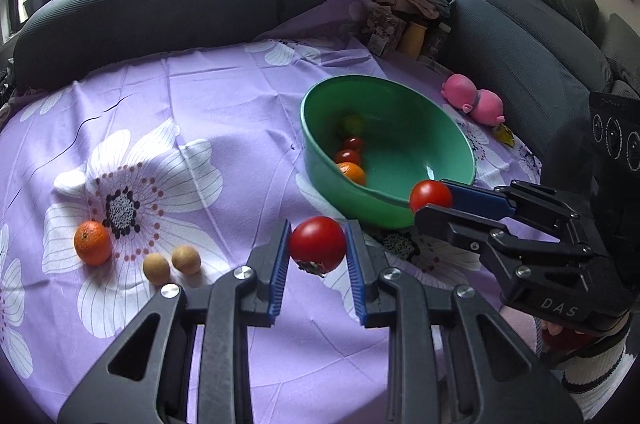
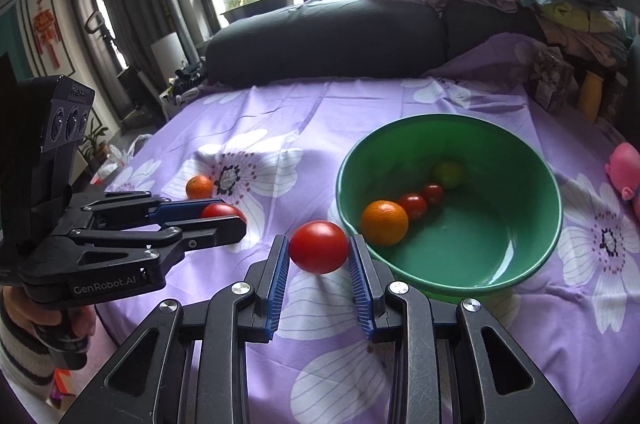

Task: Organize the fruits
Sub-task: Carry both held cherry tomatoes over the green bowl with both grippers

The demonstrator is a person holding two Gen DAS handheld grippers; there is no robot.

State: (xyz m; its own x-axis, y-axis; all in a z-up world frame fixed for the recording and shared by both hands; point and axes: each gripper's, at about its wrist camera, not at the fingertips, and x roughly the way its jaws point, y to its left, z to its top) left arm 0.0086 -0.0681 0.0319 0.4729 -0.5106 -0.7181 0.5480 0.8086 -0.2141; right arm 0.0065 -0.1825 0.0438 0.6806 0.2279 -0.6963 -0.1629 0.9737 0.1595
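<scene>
A purple cloth with white flowers [image 1: 224,95] covers the table before the dark sofa [image 1: 140,7], and there we hold two grippers just short of the near rim of the round green plastic bowl [image 1: 404,212]. Our left gripper [image 1: 318,244] pinches one red tomato [image 1: 317,243], our right gripper [image 2: 319,247] another red tomato [image 2: 318,246]. The bowl holds an orange, two small tomatoes and a greenish fruit; a loose orange [image 1: 92,242] and two small tan round fruits [image 1: 172,264] lie on open cloth, well left of the bowl.

4 tomatoes [image 1: 318,244], 2 oranges [image 1: 92,242], 2 tan round fruits [image 1: 186,259], 1 greenish fruit [image 2: 449,173]; 1 green bowl [image 2: 532,159], 1 pink plush toy [image 1: 474,99]
</scene>
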